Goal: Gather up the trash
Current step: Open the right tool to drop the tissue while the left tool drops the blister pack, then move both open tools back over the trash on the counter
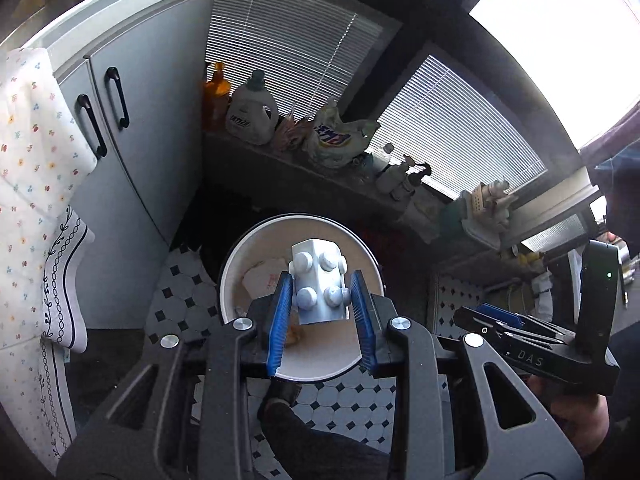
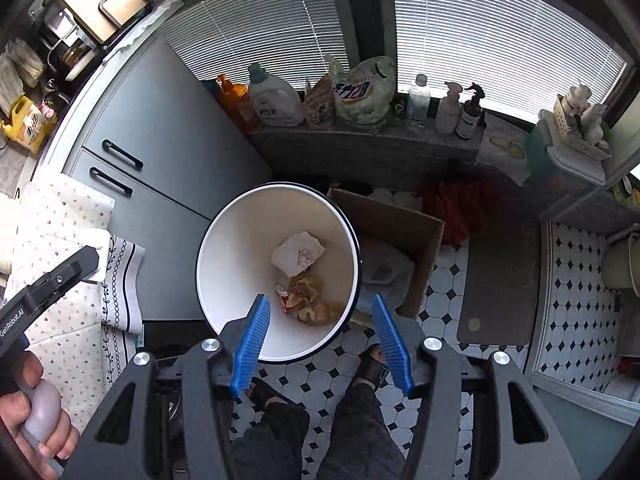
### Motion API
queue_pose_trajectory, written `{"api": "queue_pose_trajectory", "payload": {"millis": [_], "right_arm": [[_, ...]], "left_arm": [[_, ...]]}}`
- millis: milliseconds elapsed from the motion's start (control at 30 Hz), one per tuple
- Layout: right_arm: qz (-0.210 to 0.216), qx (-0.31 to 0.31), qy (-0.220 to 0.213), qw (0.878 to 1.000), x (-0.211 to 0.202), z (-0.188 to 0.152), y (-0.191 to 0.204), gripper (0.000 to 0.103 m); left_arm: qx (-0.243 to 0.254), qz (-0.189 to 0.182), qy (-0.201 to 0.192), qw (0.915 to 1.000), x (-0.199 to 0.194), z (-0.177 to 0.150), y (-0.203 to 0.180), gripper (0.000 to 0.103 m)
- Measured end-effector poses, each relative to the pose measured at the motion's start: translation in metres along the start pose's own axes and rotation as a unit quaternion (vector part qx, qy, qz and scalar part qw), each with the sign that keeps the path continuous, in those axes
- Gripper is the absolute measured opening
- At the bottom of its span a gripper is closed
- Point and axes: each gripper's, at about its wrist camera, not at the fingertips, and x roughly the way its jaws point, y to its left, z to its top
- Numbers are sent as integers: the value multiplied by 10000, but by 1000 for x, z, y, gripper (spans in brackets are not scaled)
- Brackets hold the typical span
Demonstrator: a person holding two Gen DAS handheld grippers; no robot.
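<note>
The left gripper [image 1: 322,312] pinches a white studded block [image 1: 319,288] directly over the white bin [image 1: 240,248] — poised, I judge, for a drop. The right gripper [image 2: 320,344] hangs half-open and empty above the same bin, where a paper wrapper [image 2: 298,254] and crumpled scraps [image 2: 310,298] lie.

My left gripper [image 1: 322,312] points steeply down over the white bin [image 1: 240,256], its blue pads [image 1: 280,320] closed against the sides of a white studded block [image 1: 320,284]. Beneath the block, the bin holds a white wrapper [image 1: 262,276] and a yellowish scrap [image 1: 296,334]. The bin stands on black-and-white tiled floor [image 1: 344,400], just beside the grey cabinet [image 1: 152,120]. At right, my right gripper [image 1: 504,320] enters edge-on; I cannot tell how its jaws stand. Detergent bottles [image 1: 252,112] line the windowsill [image 1: 304,168].
</note>
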Motion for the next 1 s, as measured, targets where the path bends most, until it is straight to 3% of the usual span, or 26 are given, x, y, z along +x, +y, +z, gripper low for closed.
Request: {"api": "queue_pose_trajectory", "payload": {"millis": [100, 167, 233, 400, 633, 1000], "right_arm": [[-33, 83, -86, 9999, -8, 0, -6, 53], [-52, 119, -134, 9998, -13, 0, -9, 54], [-60, 138, -179, 9997, -17, 0, -9, 57], [-2, 43, -252, 9997, -22, 0, 4, 65], [199, -364, -425, 9982, -25, 7, 56, 80], [884, -1310, -578, 9857, -35, 4, 184, 88]], "left_arm": [[83, -202, 20, 9998, 5, 2, -13, 33], [111, -341, -10, 9994, 4, 4, -18, 56], [150, -378, -148, 9991, -2, 5, -20, 67], [-53, -246, -318, 9992, -19, 8, -4, 74], [-451, 240, -658, 9965, -67, -4, 43, 85], [-1331, 1031, -1329, 9767, -167, -44, 134, 89]]}}
